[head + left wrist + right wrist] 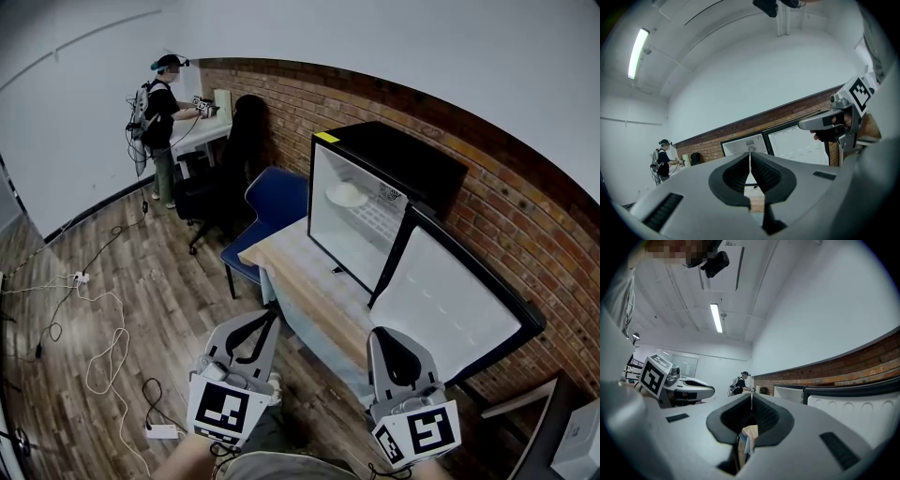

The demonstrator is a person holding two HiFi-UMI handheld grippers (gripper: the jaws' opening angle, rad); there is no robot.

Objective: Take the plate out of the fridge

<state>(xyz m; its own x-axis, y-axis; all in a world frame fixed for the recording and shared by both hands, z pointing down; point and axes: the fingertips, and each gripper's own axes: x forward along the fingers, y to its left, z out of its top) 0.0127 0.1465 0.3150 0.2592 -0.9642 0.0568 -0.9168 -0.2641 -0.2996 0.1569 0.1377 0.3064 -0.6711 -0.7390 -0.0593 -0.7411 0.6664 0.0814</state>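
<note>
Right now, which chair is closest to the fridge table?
The blue chair, right at the wooden table's end; the black chair stands behind it, toward the person at the wall.

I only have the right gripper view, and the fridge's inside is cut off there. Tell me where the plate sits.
Observer: The plate lies on a shelf inside the open fridge.
Operator: Report the left gripper's jaws.
Observer: The left gripper is shut, nothing between its jaws.
Operator: Name what stands by the table.
Observer: A blue chair, at the table's left end in the head view.
</note>
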